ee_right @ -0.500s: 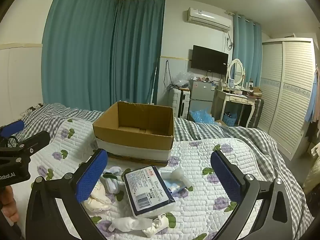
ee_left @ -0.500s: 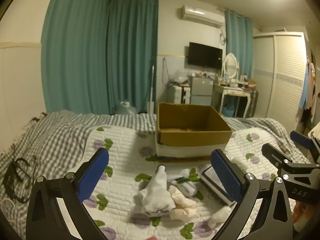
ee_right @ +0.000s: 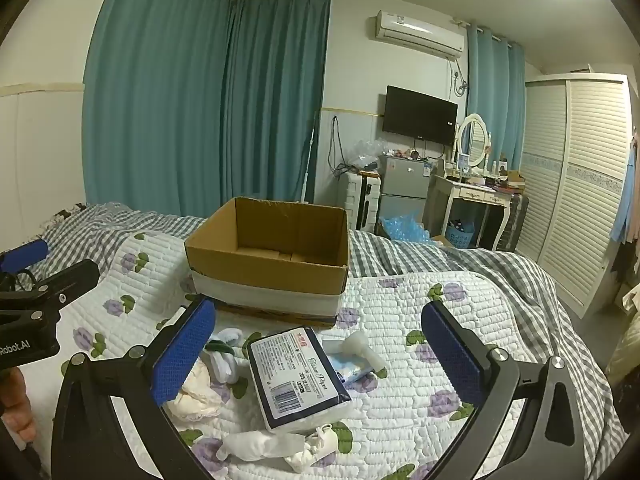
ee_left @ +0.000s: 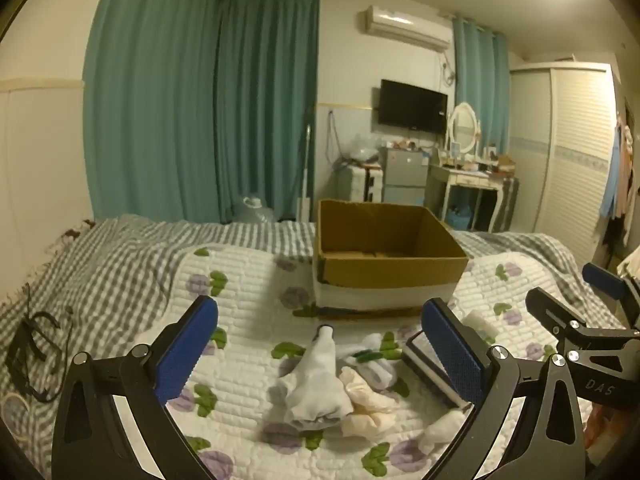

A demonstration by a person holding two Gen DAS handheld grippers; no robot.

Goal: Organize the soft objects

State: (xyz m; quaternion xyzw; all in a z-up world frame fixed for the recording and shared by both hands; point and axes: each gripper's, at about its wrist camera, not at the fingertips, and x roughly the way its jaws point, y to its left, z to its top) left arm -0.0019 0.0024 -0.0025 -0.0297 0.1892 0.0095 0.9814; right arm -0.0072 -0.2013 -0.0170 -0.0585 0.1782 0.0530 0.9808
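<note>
Zero items were in the cardboard box (ee_right: pixel 267 258) at this moment; its visible floor was bare, so by my judgement the sorting had not begun.

Left to right across the quilt (ee_left: pixel 248 280):
- A black tangle of cable or frame (ee_left: pixel 30 354) lay at the far left on the checked blanket, well apart from the pile.
- Left gripper (ee_left: pixel 320 350): jaws spread wide, holding nothing, hanging above the soft pile and not touching it.
- White sock (ee_left: pixel 316 384), crumpled, between the left gripper's pads in that view, in front of the box.
- Cream cloth (ee_left: pixel 366 408), bunched, touching the sock's right side.
- A second small white sock with green trim (ee_left: pixel 376 360) just behind the cream cloth.
- Tissue pack (ee_right: pixel 294 374), dark blue border, flat, label up, in front of the box's near right corner.
- A blue-and-white packet (ee_right: pixel 352 366) just beside the pack's right edge.
- A twisted white sock (ee_right: pixel 276 446) near the camera, touching the pack's front edge.
- Right gripper (ee_right: pixel 320 354): jaws likewise spread, empty, poised over the tissue pack.

Remaining, as judged: every soft item was still to be lifted into the box. The sock looked the likeliest first pick for the left gripper.
</note>
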